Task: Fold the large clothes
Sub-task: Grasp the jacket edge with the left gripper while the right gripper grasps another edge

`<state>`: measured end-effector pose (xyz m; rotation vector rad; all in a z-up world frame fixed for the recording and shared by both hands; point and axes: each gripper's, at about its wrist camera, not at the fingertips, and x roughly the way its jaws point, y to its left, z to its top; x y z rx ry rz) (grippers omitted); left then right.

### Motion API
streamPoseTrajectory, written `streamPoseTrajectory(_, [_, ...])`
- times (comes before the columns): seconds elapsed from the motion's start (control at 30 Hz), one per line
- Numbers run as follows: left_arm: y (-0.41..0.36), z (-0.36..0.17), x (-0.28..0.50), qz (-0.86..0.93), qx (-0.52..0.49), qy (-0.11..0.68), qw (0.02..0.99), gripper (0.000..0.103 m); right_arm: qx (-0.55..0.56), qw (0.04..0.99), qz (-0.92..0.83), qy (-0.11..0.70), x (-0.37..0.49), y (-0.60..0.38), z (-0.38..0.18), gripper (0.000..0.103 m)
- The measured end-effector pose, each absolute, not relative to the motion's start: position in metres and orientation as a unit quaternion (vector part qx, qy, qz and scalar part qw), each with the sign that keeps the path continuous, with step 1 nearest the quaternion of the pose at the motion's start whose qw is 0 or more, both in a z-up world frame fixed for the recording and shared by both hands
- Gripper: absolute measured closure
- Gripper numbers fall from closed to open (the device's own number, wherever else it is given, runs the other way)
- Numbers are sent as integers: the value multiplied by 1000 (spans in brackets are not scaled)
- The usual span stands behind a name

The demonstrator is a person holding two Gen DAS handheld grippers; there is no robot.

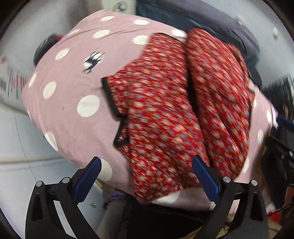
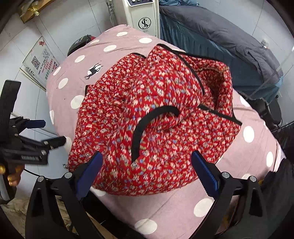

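Observation:
A red quilted floral garment with black trim lies bunched on a pink polka-dot cover. In the left wrist view the garment is blurred and the cover spreads to its left. My left gripper is open and empty above the garment's near edge. It also shows at the left of the right wrist view, beside the cover, jaws apart. My right gripper is open and empty over the garment's near part.
A white appliance stands behind the cover. A dark blue bed with grey bedding is at the back right. A poster leans at the left. Dark gear sits at the right edge.

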<state>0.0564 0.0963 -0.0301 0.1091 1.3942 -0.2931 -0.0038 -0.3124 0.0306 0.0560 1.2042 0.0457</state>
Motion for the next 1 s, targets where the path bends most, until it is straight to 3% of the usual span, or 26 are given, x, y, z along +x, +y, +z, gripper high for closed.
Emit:
streamPoseTrajectory(0.23, [117,-51,112,-145,-12,633,760,7,30,844,27,535,22,-311,40,8])
streamPoseTrajectory(0.47, [65,-108,181,-199,13,641,741,8,45,847,24,530,57,-302,44,8])
streamPoseTrajectory(0.5, [57,-120,185,-197,28,651,732,13,46,846,25,531,62,-301,44,8])
streamPoseTrajectory(0.53, [51,-126,187,-203,31,658,724,34,45,845,27,532,67,-299,44,8])
streamPoseTrajectory(0.7, [51,-105,157,-228,16,634,739,81,12,853,24,522,98,-292,49,8])
streamPoseTrajectory(0.83, [91,-80,108,-233,-1,622,748,88,8,843,54,536,143,-280,38,8])
streamPoseTrajectory(1.0, [151,-98,60,-172,-15,662,729,88,-67,822,118,552,210,-221,-3,8])
